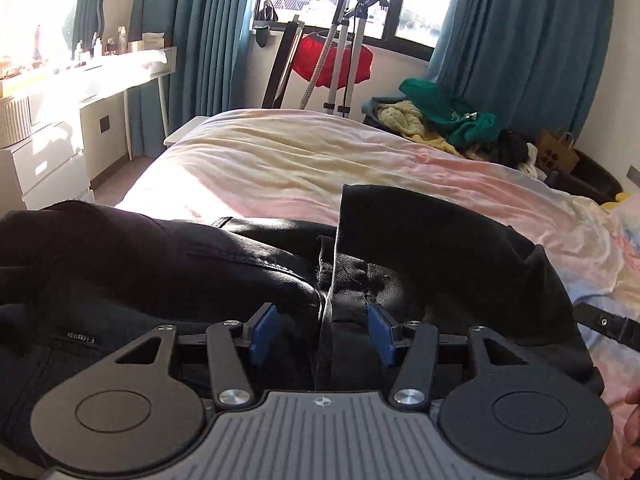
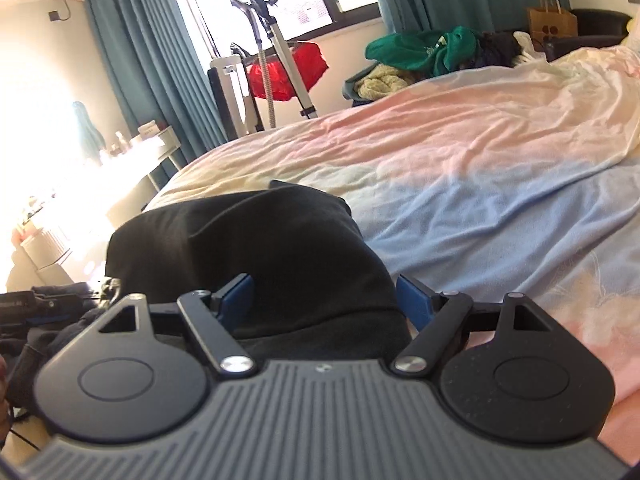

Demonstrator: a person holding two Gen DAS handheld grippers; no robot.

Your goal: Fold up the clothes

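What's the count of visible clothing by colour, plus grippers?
Black garment on the bed: 1
Red garment by the window: 1
Green garment on the pile: 1
Grippers: 2, left gripper, right gripper
Total: 5

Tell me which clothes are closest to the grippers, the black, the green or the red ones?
The black trousers: they lie between the fingers of both grippers. The green garment sits on a pile beyond the bed, and the red garment hangs by the window.

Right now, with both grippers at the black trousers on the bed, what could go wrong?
1. Both the left gripper and right gripper are open around the black trousers, so the cloth may slip out.
2. The trousers lie bunched near the bed edge and might slide off.
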